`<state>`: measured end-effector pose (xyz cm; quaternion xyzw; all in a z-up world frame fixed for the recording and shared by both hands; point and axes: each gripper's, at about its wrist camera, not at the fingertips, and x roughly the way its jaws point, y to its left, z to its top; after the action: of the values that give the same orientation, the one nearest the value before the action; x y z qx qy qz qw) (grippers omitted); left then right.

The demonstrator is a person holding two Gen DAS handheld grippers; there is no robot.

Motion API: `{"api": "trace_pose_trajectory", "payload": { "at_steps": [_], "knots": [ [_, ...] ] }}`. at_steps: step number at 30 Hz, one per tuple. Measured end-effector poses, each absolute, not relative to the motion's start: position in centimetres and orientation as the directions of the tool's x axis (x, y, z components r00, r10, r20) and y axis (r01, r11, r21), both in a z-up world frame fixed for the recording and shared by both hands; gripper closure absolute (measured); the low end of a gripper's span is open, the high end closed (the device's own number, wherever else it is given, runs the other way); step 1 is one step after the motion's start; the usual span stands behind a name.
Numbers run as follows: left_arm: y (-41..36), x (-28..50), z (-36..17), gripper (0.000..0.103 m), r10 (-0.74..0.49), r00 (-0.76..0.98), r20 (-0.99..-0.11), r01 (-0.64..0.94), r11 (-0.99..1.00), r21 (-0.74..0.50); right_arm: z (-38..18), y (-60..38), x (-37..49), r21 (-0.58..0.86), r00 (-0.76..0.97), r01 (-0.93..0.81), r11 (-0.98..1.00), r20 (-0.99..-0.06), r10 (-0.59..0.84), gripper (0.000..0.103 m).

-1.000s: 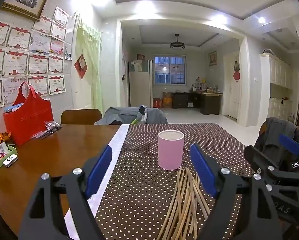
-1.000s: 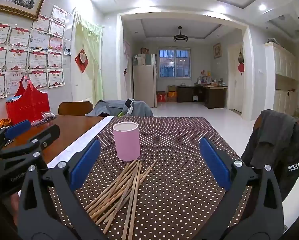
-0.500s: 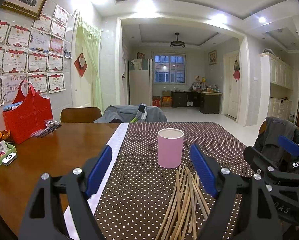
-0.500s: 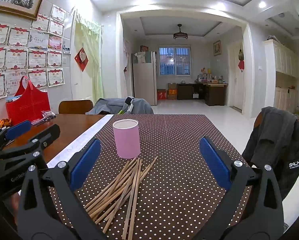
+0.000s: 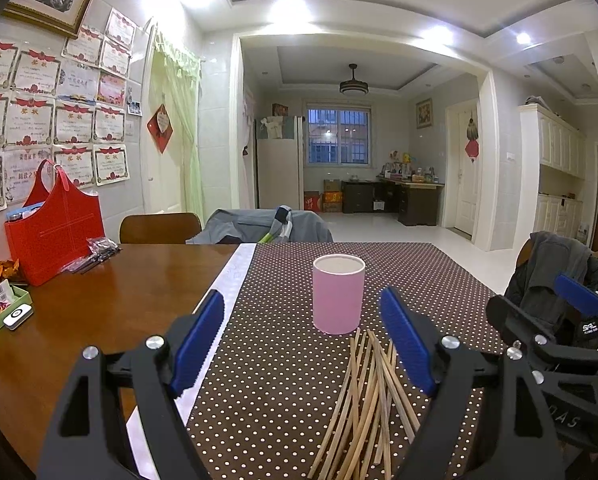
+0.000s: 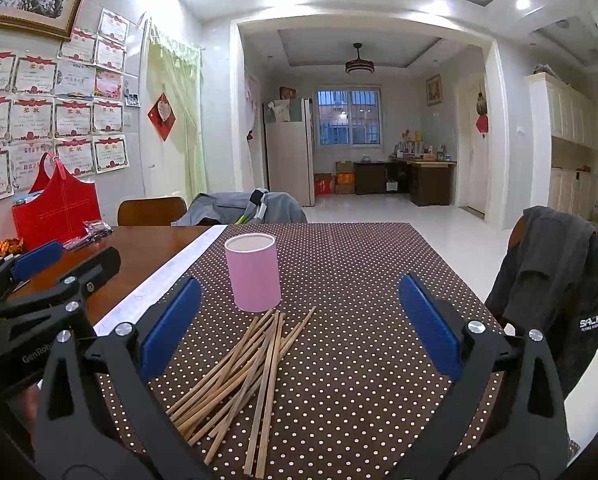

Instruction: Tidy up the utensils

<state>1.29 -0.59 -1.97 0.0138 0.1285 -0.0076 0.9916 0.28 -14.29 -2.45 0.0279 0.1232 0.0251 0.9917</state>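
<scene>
I am holding both grippers above a dining table, their blue-padded jaws spread wide apart and gripping nothing. The left gripper (image 5: pixel 301 340) is hovering over the near end of a dark brown tablecloth (image 5: pixel 275 364) with white dots, and the right gripper (image 6: pixel 299 320) is hanging beside it, facing the same way.

A loose heap of chopsticks (image 6: pixel 243 376) is lying flat on the cloth between me and a pink cup (image 6: pixel 253 272). They are thin, pale wooden sticks, crossing each other at shallow angles, fanning out toward me and bunching closer at their far ends. Those far tips are lying just in front of the cup's base; I cannot tell whether any of them are touching it. In the left view the same chopsticks (image 5: pixel 369 400) are sitting below and right of my open jaws, with the cup (image 5: pixel 338 294) standing upright just beyond them, its mouth open and its inside pale.

The bare wooden table (image 5: pixel 79 320) is showing to the left of the cloth, carrying a red bag (image 5: pixel 55 232) against the wall. A dark jacket (image 6: pixel 559 280) is hanging over a chair at the right edge.
</scene>
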Motion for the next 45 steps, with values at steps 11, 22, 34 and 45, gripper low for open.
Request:
{"api": "trace_pose_trajectory", "payload": {
  "at_steps": [11,22,34,45],
  "knots": [
    [-0.5,1.2,-1.8,0.024,-0.013,0.966,-0.258,0.019,1.0,0.022,-2.1,-14.5,0.3,0.074,0.962,-0.047,0.996,-0.264,0.065,0.006],
    [-0.7,1.2,-2.0,0.024,-0.011,0.965,-0.263,0.018,0.999,0.027,-2.3,-14.5,0.2,0.08,0.96,-0.05,0.996,-0.272,0.07,0.006],
    [-0.7,1.3,-1.9,0.024,-0.01,0.962,-0.273,0.019,0.999,0.028,-2.3,-14.6,0.7,0.096,0.952,-0.054,0.994,-0.297,0.081,0.006],
    [-1.4,2.2,-2.5,0.024,-0.009,0.949,-0.314,0.026,0.998,0.049,-3.2,-15.4,1.9,0.106,0.937,-0.045,0.993,-0.34,0.079,0.006]
  ]
}}
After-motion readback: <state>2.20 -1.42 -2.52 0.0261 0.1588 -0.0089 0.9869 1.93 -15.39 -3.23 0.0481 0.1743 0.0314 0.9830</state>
